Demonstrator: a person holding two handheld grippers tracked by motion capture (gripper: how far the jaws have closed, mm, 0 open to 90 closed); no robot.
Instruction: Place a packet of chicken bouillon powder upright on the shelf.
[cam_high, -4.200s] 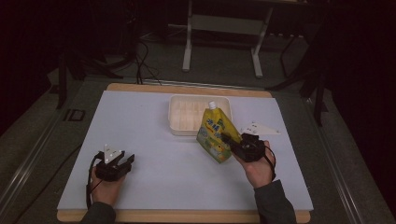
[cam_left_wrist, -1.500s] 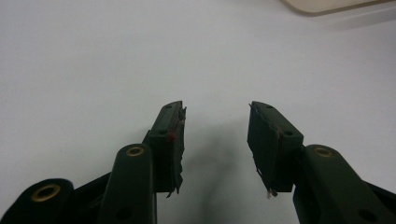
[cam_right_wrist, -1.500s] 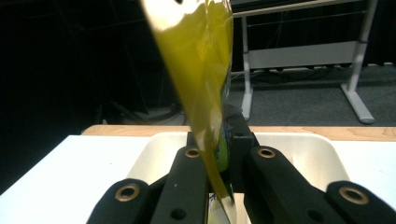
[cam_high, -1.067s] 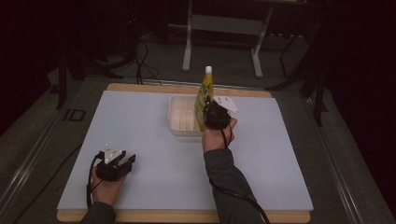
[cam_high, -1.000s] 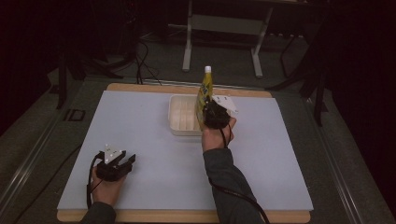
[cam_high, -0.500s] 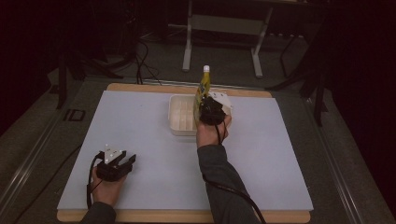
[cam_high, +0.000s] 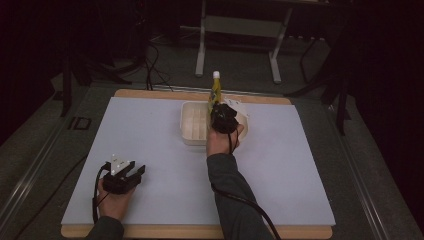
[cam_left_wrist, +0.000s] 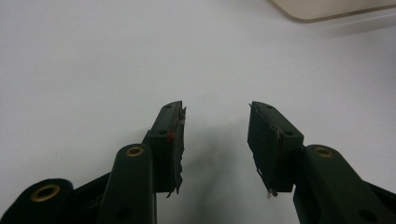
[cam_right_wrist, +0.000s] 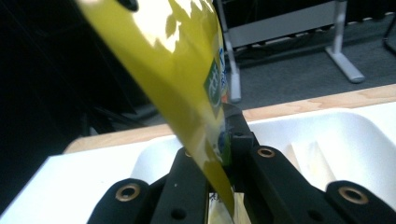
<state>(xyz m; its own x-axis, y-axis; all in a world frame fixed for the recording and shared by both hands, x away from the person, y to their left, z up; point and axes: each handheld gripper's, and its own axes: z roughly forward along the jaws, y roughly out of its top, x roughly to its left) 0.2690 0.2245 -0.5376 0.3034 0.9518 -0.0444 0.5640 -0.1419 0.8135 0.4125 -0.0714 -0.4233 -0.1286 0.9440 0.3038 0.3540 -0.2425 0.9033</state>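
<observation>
A yellow-green refill pouch (cam_high: 215, 92) with a white cap stands upright over the white bin (cam_high: 192, 132) at the table's far middle. My right gripper (cam_high: 220, 115) is shut on the pouch's lower part. In the right gripper view the pouch (cam_right_wrist: 187, 88) is pinched edge-on between the black jaws, above the bin (cam_right_wrist: 327, 140). My left gripper (cam_high: 126, 174) rests near the table's front left, open. In the left gripper view its fingertips (cam_left_wrist: 169, 126) stand apart over bare white table, nothing between them.
The white tabletop (cam_high: 150, 130) has a wooden border. A corner of the bin (cam_left_wrist: 322, 7) lies far ahead of the left gripper. A metal stand (cam_high: 240, 30) and cables lie on the dark floor beyond the far edge.
The right hand has carried the pouch from the table's right side up over the bin. In the last second it shifted slightly left. The left gripper has stayed still.
</observation>
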